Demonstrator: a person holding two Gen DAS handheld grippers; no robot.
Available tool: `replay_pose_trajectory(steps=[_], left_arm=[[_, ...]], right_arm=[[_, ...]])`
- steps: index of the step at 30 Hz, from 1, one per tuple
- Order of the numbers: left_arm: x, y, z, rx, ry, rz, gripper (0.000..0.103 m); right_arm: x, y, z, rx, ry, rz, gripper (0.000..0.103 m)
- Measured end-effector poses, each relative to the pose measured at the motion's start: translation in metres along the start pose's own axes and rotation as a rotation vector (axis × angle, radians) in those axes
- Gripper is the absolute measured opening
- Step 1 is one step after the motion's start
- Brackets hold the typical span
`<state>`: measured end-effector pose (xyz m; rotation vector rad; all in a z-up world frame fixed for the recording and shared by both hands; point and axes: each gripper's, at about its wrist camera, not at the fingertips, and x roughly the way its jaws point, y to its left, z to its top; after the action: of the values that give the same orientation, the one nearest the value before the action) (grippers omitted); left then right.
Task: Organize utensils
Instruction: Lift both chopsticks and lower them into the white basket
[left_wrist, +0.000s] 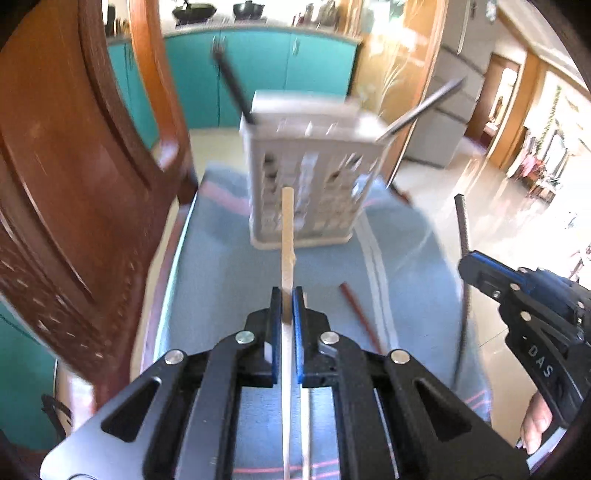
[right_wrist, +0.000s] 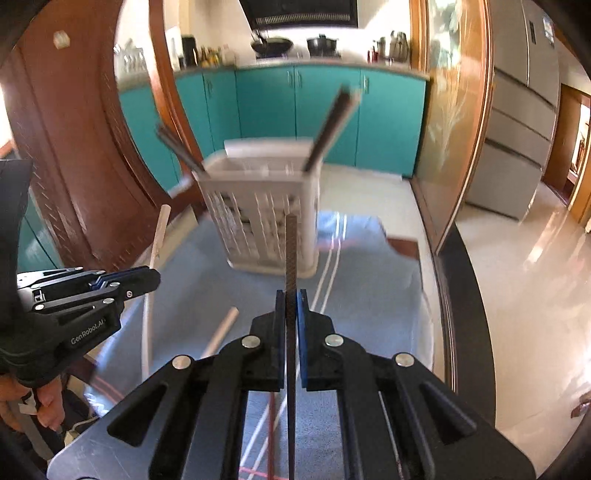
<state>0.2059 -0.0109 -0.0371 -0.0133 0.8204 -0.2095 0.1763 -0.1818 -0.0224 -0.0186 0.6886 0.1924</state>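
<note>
Our left gripper (left_wrist: 287, 306) pinches a pale wooden chopstick (left_wrist: 287, 229) upright; the grey utensil holder (left_wrist: 310, 177) stands just ahead. Our right gripper (right_wrist: 291, 308) clamps a dark chopstick (right_wrist: 291, 251), holder ahead too.

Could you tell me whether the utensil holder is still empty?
No, two dark chopsticks already lean inside the utensil holder.

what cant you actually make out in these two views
- Contents of the grey slotted utensil holder: motion-blurred in both views, so compartments are unreadable.
- Lower end of the pale wooden chopstick: hidden behind the left gripper body, left wrist view.
- Lower end of the dark textured chopstick: cut off at the frame bottom under the right gripper, right wrist view.
</note>
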Motion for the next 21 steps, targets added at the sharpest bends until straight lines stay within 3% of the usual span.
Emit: replay_pose_trajectory(steps=[8,16,21], left_arm=[[-0.075,0.004,0.045,0.013,-0.157,-0.097,0.007],[-0.121,0.016,0.132,-0.048,-0.386,-0.046,0.007],[-0.114,0.014,0.167,-0.085,-0.476,0.011,0.007]], right_arm=[[-0.068,-0.003,0.048,-0.018,-0.177,0.05,0.007],[-0.088,0.003,0.128,-0.011,-0.324,0.059,0.007],[-0.084,0.004,0.162,0.036,-0.406,0.04,0.006]])
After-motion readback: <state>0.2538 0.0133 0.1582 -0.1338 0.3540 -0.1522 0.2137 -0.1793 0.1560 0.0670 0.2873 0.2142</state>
